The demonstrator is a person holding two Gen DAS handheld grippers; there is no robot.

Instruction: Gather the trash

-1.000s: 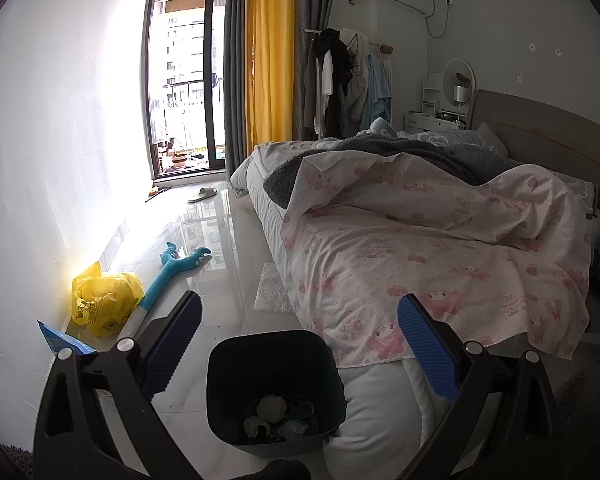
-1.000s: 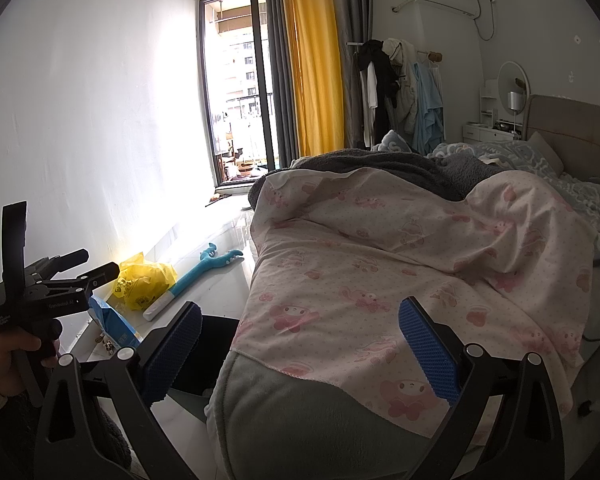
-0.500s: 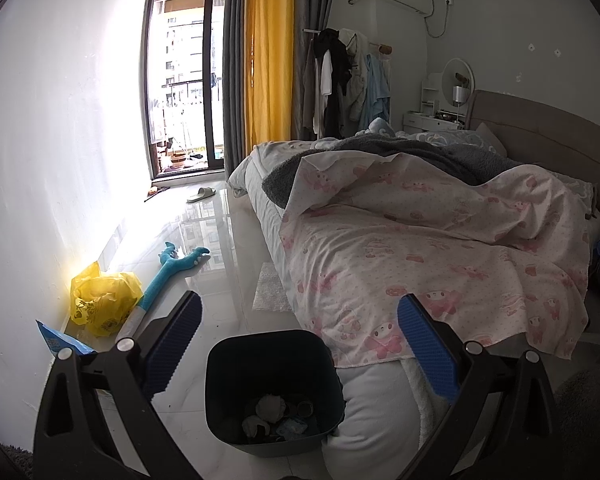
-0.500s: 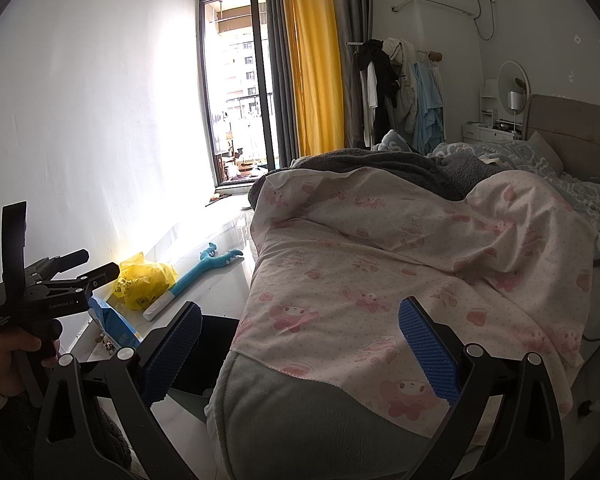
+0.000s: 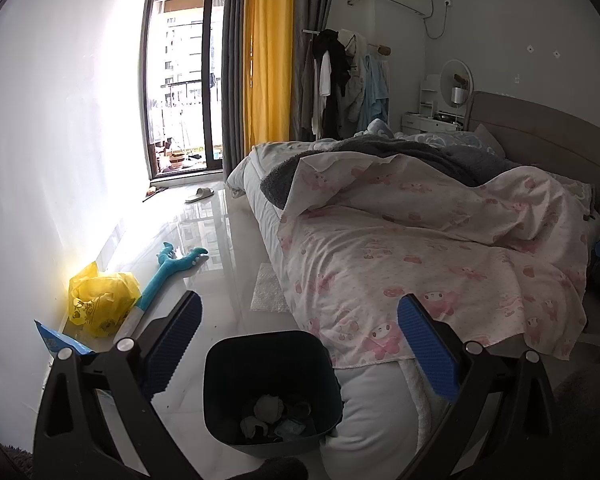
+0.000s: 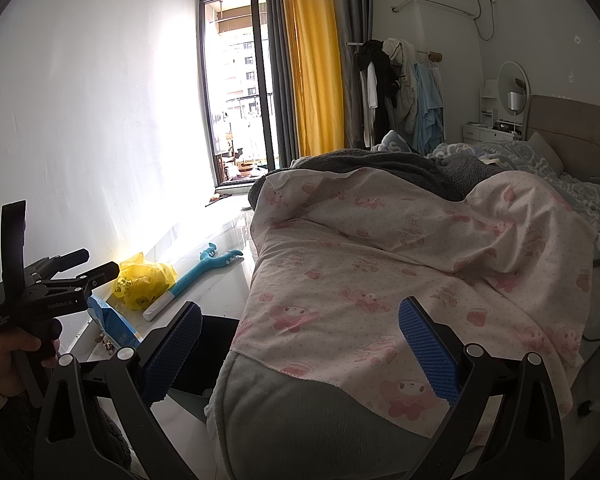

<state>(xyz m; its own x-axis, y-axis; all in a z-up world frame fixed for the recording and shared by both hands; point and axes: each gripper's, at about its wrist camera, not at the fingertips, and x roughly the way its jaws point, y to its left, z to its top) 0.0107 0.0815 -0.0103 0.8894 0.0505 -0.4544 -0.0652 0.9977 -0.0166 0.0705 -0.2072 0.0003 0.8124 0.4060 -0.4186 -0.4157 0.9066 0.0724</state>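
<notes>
While spread wide and empty, left gripper [image 5: 298, 344] above dark plastic trash bin [image 5: 270, 390] at bed's foot corner; right gripper [image 6: 300, 350] equally spread over pink-patterned quilt [image 6: 400, 264].

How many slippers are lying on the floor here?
1. A pale slipper lies on the shiny floor near the balcony door, beyond the bed's far corner. Its mate may be hidden behind the bed.
</notes>
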